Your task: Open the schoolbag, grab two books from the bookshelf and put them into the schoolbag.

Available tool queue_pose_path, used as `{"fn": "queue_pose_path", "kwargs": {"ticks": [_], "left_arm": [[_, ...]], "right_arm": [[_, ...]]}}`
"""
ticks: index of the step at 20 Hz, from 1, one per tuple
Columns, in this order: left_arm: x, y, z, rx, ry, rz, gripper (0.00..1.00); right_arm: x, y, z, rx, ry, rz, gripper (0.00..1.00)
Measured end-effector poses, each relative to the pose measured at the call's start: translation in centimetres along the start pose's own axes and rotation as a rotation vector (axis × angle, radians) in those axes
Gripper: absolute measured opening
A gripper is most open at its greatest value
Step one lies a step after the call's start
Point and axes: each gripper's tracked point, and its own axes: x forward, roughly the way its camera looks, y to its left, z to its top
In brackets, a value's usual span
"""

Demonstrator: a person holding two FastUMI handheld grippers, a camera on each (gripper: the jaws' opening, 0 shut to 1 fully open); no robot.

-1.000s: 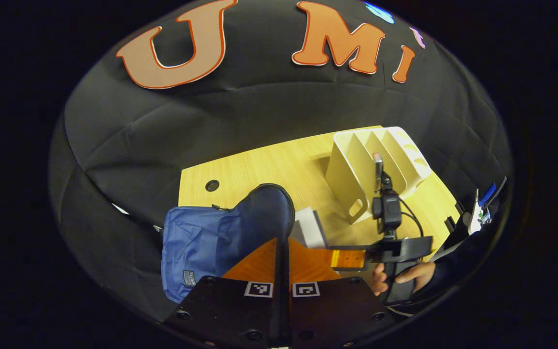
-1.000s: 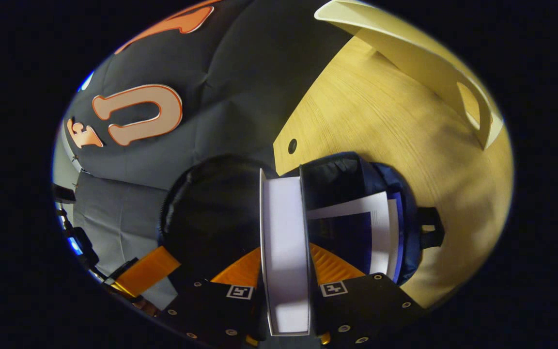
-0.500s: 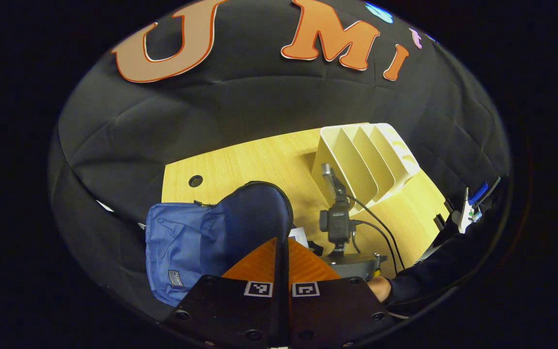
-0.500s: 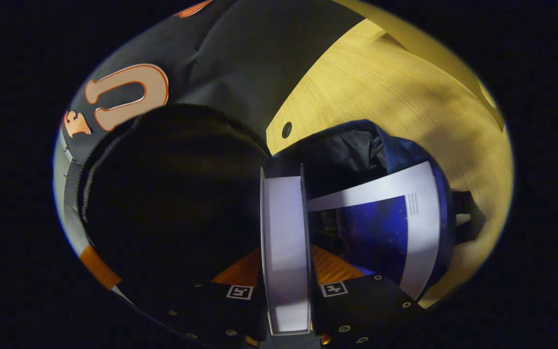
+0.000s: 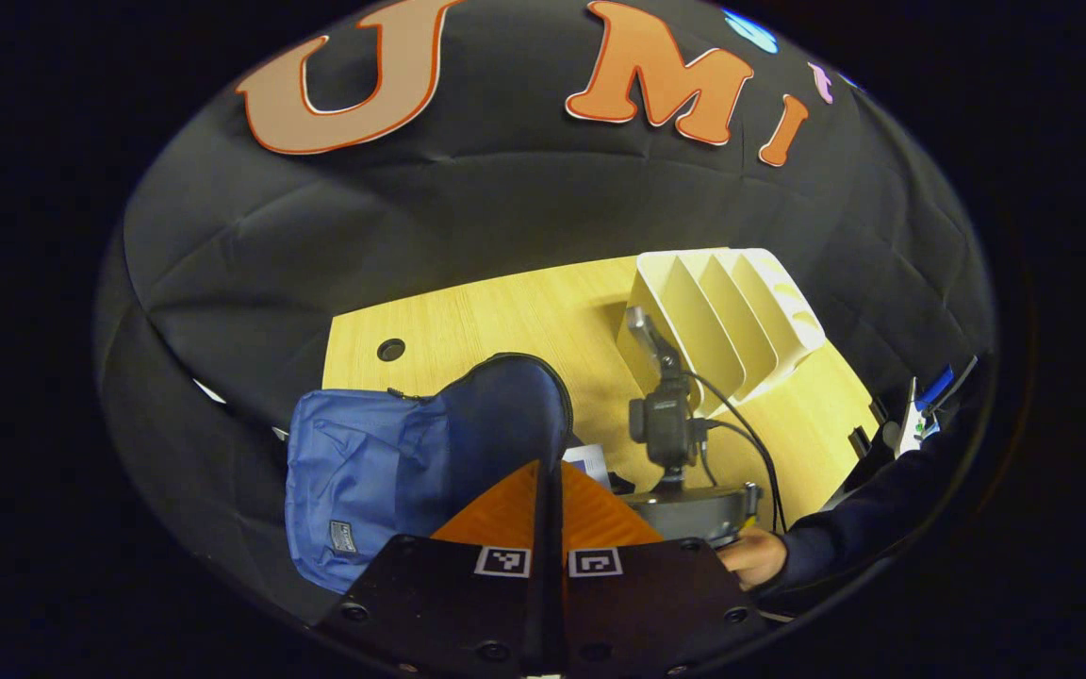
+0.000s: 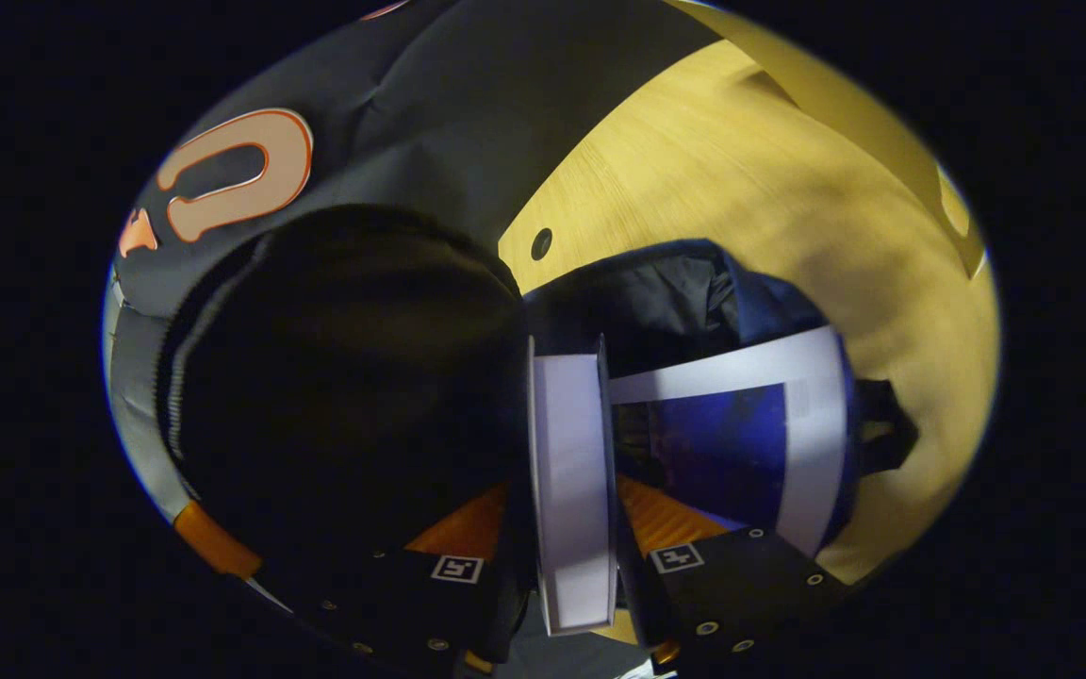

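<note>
The blue schoolbag (image 5: 359,471) lies on the wooden table (image 5: 505,321), and my left gripper (image 5: 548,469) is shut on the edge of its raised dark flap (image 5: 510,415). In the right gripper view the bag's mouth (image 6: 666,292) gapes below me. A blue-covered book with a white border (image 6: 732,443) lies inside it. A white book (image 6: 569,424) stands upright in the mouth between the fingers of my right gripper (image 6: 567,486); narrow gaps show on both sides of it, so the jaws are slightly open. The white bookshelf (image 5: 722,316) stands behind with bare slots.
The right gripper's body (image 5: 689,500), with its camera mast, hangs over the bag, held by a hand (image 5: 755,556) in a dark sleeve. The flap (image 6: 336,377) blocks the left of the right gripper view. A round hole (image 5: 390,350) marks the table's far left.
The right gripper's fingers have parted a little from the white book, which has slid lower into the bag. My left gripper still holds the flap up, barely shifted.
</note>
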Motion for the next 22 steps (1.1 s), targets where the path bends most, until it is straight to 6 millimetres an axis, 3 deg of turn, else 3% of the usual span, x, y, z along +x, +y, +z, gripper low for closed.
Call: {"fn": "queue_pose_path", "kwargs": {"ticks": [1, 4, 5, 7, 8, 13, 17, 22], "left_arm": [[0.1, -0.1, -0.3, -0.001, 0.000, -0.001, 0.00], [0.5, -0.1, -0.5, -0.001, -0.003, 0.002, 0.05], [0.6, -0.4, -0.7, -0.005, 0.000, -0.003, 0.01], [0.8, -0.7, -0.8, -0.004, 0.001, -0.008, 0.01], [0.9, -0.8, -0.9, -0.004, 0.000, -0.010, 0.01], [1.2, -1.1, -1.1, -0.007, 0.004, -0.008, 0.01], [1.3, -1.2, -1.4, -0.010, 0.012, -0.012, 0.01], [1.3, -1.9, -1.8, 0.021, 0.025, -0.026, 0.01]], "right_arm": [[-1.0, -0.1, 0.4, -0.012, -0.010, -0.005, 0.53], [-3.2, -1.6, 1.6, -0.065, -0.049, -0.065, 0.56], [-4.1, -2.3, 2.1, -0.071, -0.060, -0.082, 0.55], [-5.8, -3.4, 3.6, -0.085, -0.108, -0.114, 0.56], [-6.0, -4.9, 3.8, -0.109, -0.110, -0.152, 0.56], [-5.7, -9.2, 3.1, -0.150, -0.077, -0.292, 0.55], [-3.9, -9.7, 0.0, -0.131, 0.051, -0.289, 0.54], [-4.5, -9.2, 0.8, -0.080, 0.040, -0.186, 0.54]]}}
